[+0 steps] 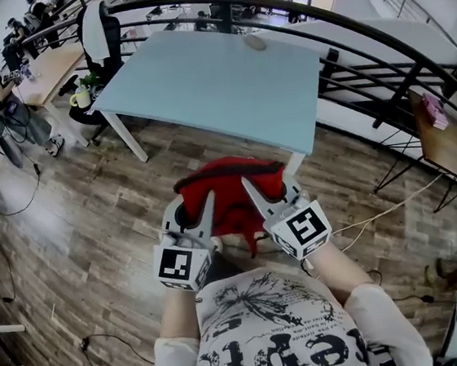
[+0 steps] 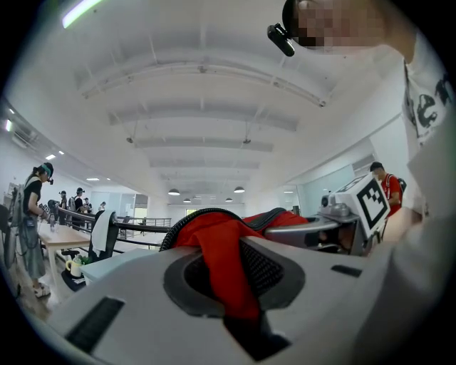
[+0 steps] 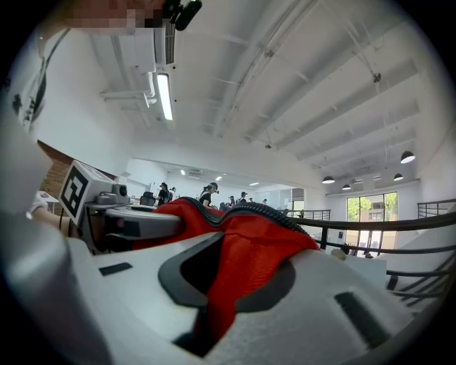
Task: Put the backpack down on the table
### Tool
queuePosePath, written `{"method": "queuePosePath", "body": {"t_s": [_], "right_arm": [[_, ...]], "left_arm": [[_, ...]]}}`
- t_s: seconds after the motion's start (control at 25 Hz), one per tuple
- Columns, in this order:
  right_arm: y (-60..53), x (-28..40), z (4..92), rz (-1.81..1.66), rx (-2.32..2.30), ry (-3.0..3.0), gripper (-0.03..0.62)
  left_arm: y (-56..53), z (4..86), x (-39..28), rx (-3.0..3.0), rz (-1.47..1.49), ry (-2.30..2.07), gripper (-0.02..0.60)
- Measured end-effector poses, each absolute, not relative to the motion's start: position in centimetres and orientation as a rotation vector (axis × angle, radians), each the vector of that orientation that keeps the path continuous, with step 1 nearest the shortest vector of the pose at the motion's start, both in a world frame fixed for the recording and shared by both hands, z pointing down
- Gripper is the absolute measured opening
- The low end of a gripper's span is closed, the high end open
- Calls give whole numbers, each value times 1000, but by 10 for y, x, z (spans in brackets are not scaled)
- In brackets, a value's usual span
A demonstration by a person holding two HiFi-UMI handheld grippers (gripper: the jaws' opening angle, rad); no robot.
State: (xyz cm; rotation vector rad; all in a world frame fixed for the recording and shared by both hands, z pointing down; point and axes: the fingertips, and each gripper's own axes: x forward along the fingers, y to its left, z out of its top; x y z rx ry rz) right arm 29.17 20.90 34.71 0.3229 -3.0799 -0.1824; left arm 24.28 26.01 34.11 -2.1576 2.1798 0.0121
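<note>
Backpack (image 1: 231,192) pinched in left tongs (image 1: 204,210) and right tongs (image 1: 254,195). Carrying step, apparently; tabletop (image 1: 226,88) lies ahead: advance, then lower.

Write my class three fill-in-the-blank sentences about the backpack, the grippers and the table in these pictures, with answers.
The left gripper and right gripper are both shut on a ____ backpack.
The backpack is held above the ____ floor, short of the table.
The table's top is light ____.
Missing words: red; wooden; blue.
</note>
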Motion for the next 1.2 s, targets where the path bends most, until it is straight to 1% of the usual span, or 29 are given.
{"method": "queuePosePath", "body": {"t_s": [0.28, 0.64, 0.92, 1.2], "right_arm": [[153, 180, 333, -216, 364, -3094, 25], [95, 44, 320, -150, 453, -3123, 25], [27, -22, 310, -155, 502, -3111, 25], [-54, -74, 313, -233, 538, -3106, 25]], "left_arm": [[205, 324, 130, -2177, 6, 2163, 54], [144, 308, -8, -2228, -65, 2078, 54], [74, 300, -77, -2248, -74, 2032, 54], [-7, 303, -129, -2272, -36, 2004, 54]]}}
